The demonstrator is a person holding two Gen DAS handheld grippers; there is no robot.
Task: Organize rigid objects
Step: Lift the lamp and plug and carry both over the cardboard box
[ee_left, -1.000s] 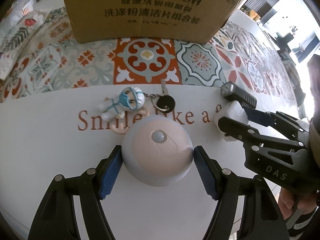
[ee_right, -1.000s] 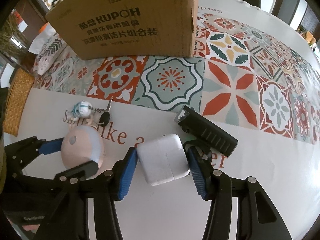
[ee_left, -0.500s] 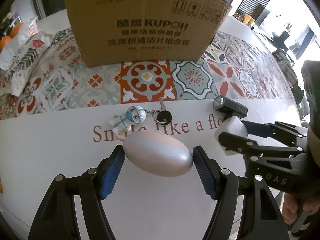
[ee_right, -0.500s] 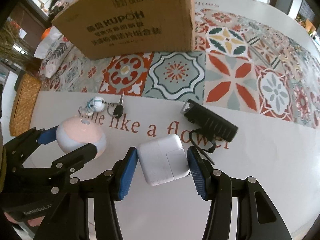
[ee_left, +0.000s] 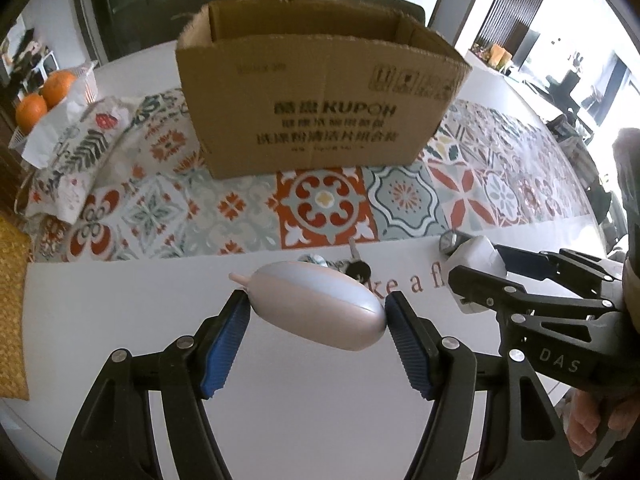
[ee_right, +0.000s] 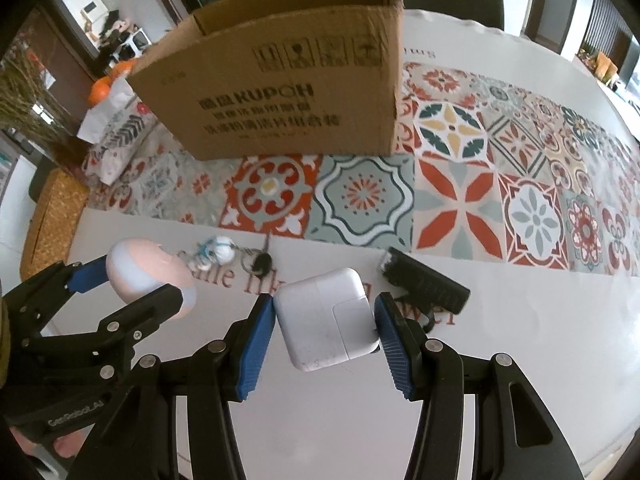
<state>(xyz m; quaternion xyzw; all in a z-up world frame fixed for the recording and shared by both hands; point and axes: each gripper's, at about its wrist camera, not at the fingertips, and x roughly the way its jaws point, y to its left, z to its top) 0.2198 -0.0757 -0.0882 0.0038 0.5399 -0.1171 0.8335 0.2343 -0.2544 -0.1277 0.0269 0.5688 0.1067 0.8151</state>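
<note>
With the cardboard box [ee_left: 320, 92] as my mark, I work from the left. My left gripper [ee_left: 316, 320] is clamped on the pink egg-shaped gadget [ee_left: 316, 310], held above the white table [ee_left: 120, 320] on my side of the box and a little left of its middle. It is round and smooth, so I judge it could roll between the pads [ee_left: 224, 340]; I should keep the squeeze even and carry it level over the near wall before letting go. Below it, nearer the box, lie the astronaut keychain [ee_right: 216, 252] and its key [ee_right: 262, 260]. My right gripper [ee_right: 326, 320] grips the white charger [ee_right: 326, 318] by its flat sides, in front of the box's right half. Right of that, the black device [ee_right: 424, 286] rests on the table. Both loads must clear the box rim without the two grippers bumping.
</note>
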